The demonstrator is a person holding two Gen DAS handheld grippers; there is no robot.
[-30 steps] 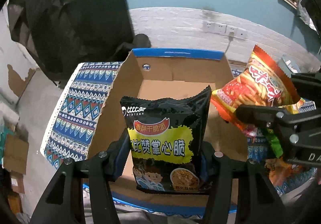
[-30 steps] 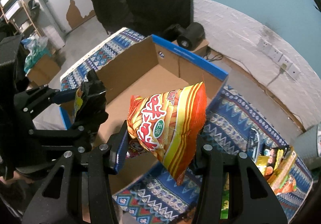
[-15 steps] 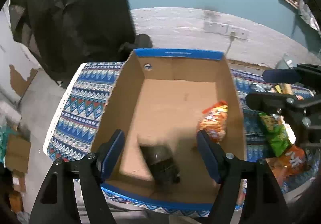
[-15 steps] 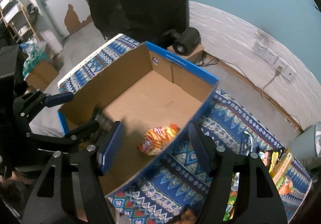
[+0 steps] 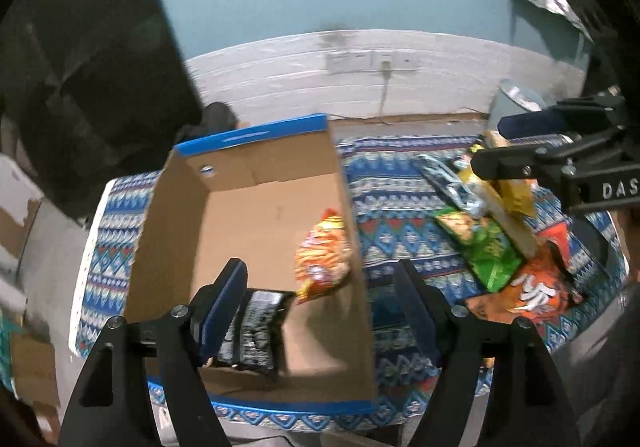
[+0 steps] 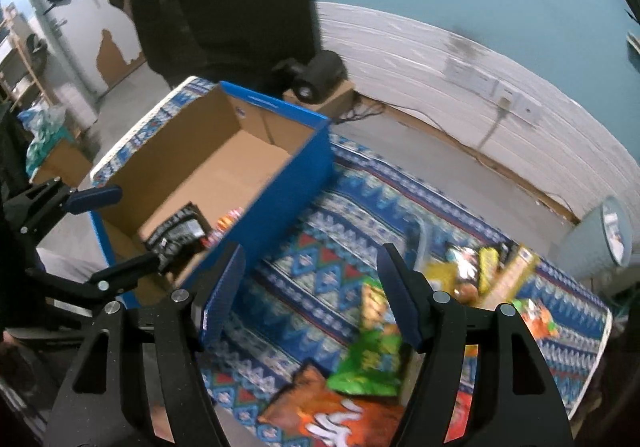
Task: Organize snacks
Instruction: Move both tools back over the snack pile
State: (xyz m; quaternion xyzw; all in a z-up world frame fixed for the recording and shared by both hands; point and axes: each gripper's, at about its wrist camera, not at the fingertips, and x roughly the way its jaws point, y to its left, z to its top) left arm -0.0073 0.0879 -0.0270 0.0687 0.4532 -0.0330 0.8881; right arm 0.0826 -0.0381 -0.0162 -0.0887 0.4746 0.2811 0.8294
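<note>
Left wrist view looks down on a blue patterned cloth point(image 5: 384, 207) that covers the work surface, with a teal and white-painted wall point(image 5: 360, 59) behind it. On the cloth's left part stands 1 open cardboard box point(image 5: 256, 167) with blue outer sides. Inside it lie 2 snacks: an orange chip bag point(image 5: 322, 259) leaning against the box's right wall, and a black noodle snack bag point(image 5: 252, 327) on the floor near the front, close beside it. To the right of the box, out on the cloth, a loose pile of snacks remains: a large orange bag point(image 6: 328, 415) nearest the front, a green bag point(image 6: 370, 351) just behind and touching it, then a yellow packet point(image 5: 514, 195) and a silver-wrapped packet point(image 5: 456, 187) farther back.

The left gripper point(image 5: 320, 307) hangs over the front right part of the box, its blue-padded jaws having just been opening; they stand spread with nothing pinched, the black bag lying below the left finger. The right gripper point(image 6: 312, 299) hangs over the cloth between the box and the pile, its jaws likewise just opened and wide apart, gripping nothing; the green bag lies below its right finger.
</note>
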